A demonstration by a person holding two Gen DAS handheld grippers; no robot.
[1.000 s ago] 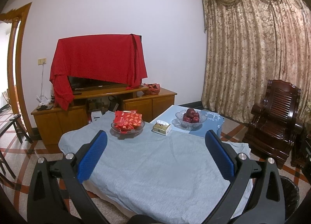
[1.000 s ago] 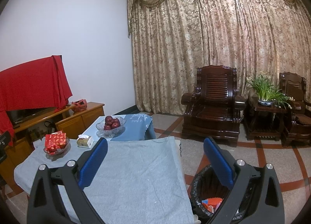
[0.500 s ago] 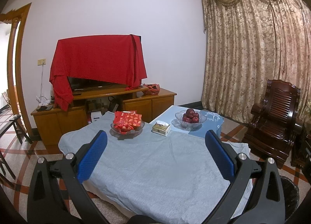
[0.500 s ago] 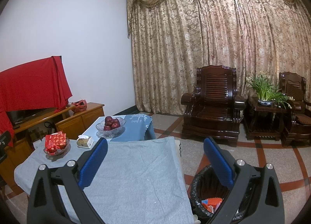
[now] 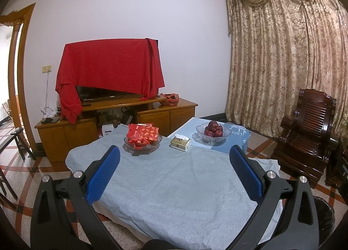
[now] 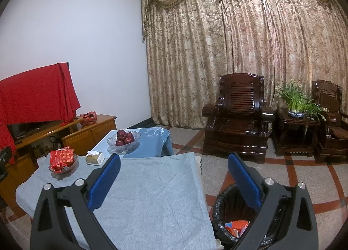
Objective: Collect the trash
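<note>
My left gripper [image 5: 174, 154] is open and empty, held above the near part of a low table under a grey cloth [image 5: 174, 184]. My right gripper [image 6: 174, 161] is open and empty, above the table's right edge. A black-lined trash bin [image 6: 230, 217] stands on the floor to the right of the table, with orange and red scraps [image 6: 236, 226] inside. Its rim also shows at the lower right of the left wrist view [image 5: 326, 213]. No loose trash shows on the grey cloth.
A glass bowl of red packets [image 5: 142, 139], a tissue box [image 5: 180, 142] and a glass bowl of red apples [image 5: 213, 132] stand at the table's far end. A wooden TV cabinet [image 5: 108, 119] is behind; dark wooden armchairs [image 6: 237, 119] and a potted plant [image 6: 295, 102] stand right.
</note>
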